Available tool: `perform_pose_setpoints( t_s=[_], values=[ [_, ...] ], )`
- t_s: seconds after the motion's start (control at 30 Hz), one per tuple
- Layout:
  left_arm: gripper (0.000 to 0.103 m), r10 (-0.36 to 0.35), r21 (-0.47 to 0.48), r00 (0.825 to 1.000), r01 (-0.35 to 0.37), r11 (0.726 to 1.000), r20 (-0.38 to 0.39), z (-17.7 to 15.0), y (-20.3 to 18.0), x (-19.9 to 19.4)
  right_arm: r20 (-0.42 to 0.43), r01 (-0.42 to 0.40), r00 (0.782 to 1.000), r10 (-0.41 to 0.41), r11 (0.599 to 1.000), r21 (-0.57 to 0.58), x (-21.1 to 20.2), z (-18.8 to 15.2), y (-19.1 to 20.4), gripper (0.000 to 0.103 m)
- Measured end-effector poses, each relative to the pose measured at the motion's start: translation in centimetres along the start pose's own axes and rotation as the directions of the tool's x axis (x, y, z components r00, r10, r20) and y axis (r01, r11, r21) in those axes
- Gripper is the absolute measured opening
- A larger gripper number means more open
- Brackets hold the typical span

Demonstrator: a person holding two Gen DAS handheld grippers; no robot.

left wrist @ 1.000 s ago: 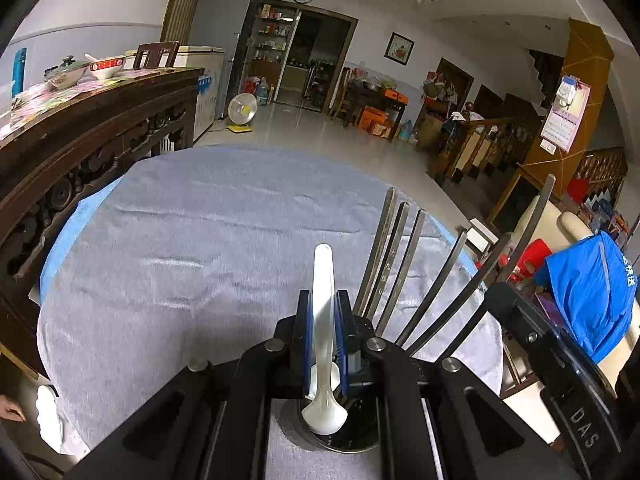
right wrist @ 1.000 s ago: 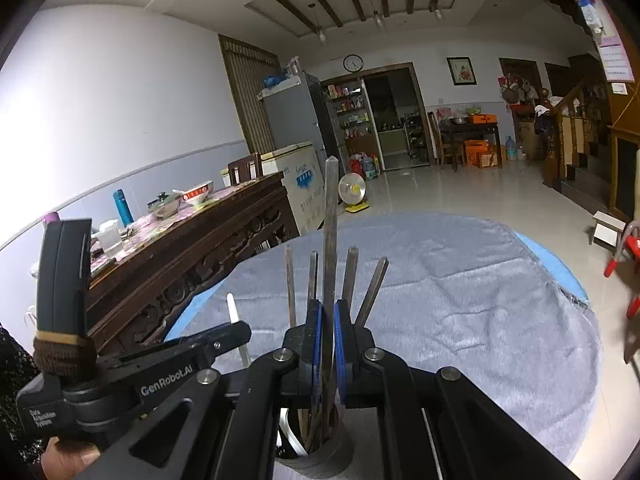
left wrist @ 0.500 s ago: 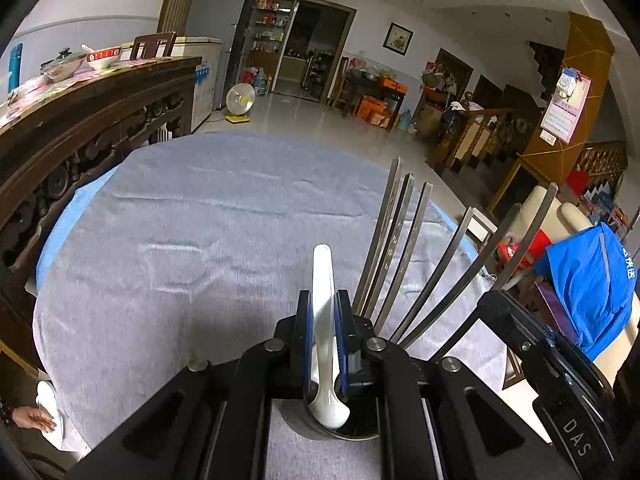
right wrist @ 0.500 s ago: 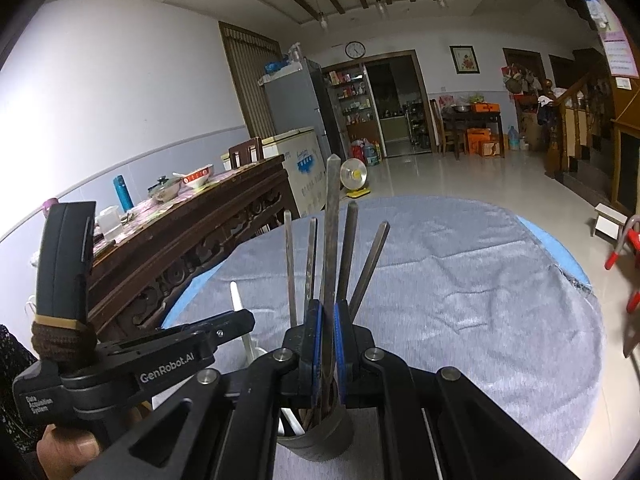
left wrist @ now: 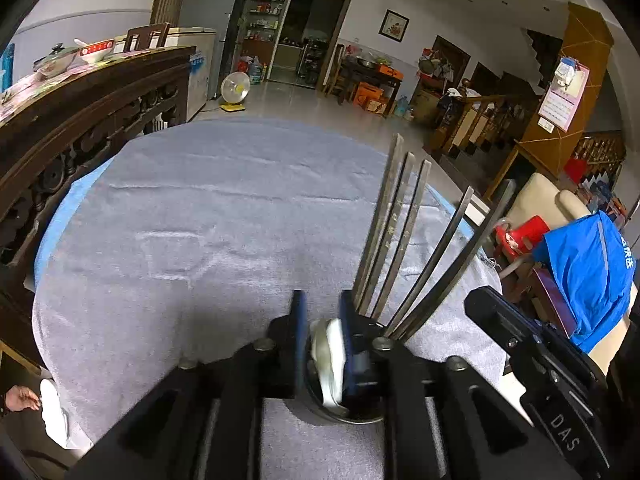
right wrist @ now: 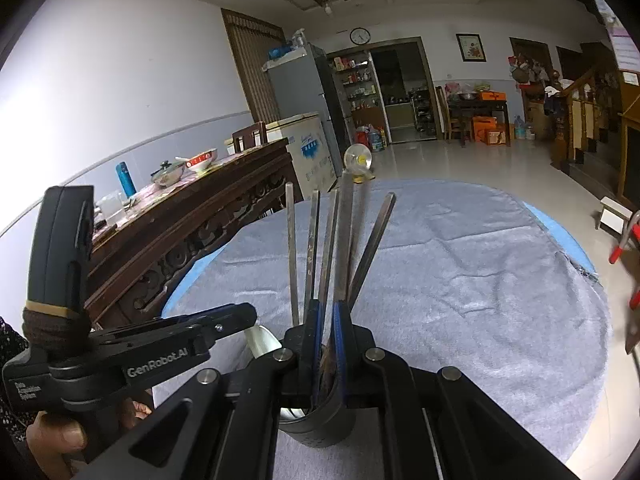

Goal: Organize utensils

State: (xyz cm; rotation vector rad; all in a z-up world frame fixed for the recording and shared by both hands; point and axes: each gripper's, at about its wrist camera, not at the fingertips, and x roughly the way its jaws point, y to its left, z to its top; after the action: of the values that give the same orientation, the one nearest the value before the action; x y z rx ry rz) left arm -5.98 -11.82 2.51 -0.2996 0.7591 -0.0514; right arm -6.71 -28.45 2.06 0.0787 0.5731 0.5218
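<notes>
We see left tool (left wrist: pixel 323 322) just opening, spoon (left wrist: pixel 330 354) loose in cup (left wrist: pixel 352 416) | right tool (right wrist: pixel 327 320) pinching chopstick (right wrist: pixel 345 240)

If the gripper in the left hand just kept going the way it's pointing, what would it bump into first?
Probably the white spoon that sits between the left gripper's jaws, which have just been opening, then the dark holder it is dropping into. Beyond lies the grey tablecloth. Depth is hard to judge here.

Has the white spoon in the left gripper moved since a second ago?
Yes. The white spoon has dropped between the just-opened left gripper jaws into the metal holder; its handle no longer rises above them.
</notes>
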Motion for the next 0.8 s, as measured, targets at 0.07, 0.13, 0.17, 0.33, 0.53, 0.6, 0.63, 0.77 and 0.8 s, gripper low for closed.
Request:
perform_pose_setpoints(
  t_s=[0.07,0.13,0.17,0.33,0.53,0.6,0.63,0.77,0.8],
  values=[
    [0.049,-0.001,-0.02,1.0,0.002,1.0,0.011,0.1,0.4,-0.7,0.009,0.008,1.0,-0.008,1.0,0.01,-0.5,0.2,-0.2,0.018],
    [0.057,0.011,-0.032,0.999,-0.01,0.999,0.031,0.3,0.7,-1.6,0.023,0.014,1.0,-0.014,1.0,0.022,-1.1,0.4,-0.4,0.05],
    [0.06,0.014,-0.039,0.999,-0.012,0.999,0.037,0.3,0.9,-1.9,0.032,0.018,0.999,-0.019,1.0,0.023,-1.5,0.5,-0.5,0.058],
    [0.07,0.051,-0.05,0.998,-0.05,0.998,0.032,0.3,1.8,-3.4,0.03,0.047,0.998,-0.047,0.999,-0.019,-3.5,0.9,-0.6,0.074],
    [0.073,0.136,-0.032,0.991,-0.137,0.99,-0.012,-0.9,2.5,-3.2,-0.079,0.01,0.997,-0.021,0.99,-0.139,-4.8,-0.3,0.2,0.087],
    [0.076,0.147,-0.023,0.989,-0.147,0.989,-0.01,-1.3,2.5,-3.2,-0.115,-0.002,0.993,-0.017,0.987,-0.161,-4.7,-1.0,0.5,0.089],
    [0.079,0.147,-0.019,0.989,-0.147,0.989,-0.015,-1.5,2.4,-3.2,-0.123,-0.006,0.992,-0.015,0.986,-0.165,-4.8,-1.3,0.5,0.089],
    [0.092,0.135,-0.015,0.991,-0.135,0.991,-0.021,-2.0,2.1,-3.4,-0.153,-0.009,0.988,-0.018,0.986,-0.169,-4.6,-2.2,0.7,0.092],
    [0.095,0.134,-0.015,0.991,-0.134,0.991,-0.019,-2.0,2.2,-3.5,-0.153,-0.002,0.988,-0.024,0.986,-0.167,-4.6,-2.3,0.8,0.096]
  ],
)
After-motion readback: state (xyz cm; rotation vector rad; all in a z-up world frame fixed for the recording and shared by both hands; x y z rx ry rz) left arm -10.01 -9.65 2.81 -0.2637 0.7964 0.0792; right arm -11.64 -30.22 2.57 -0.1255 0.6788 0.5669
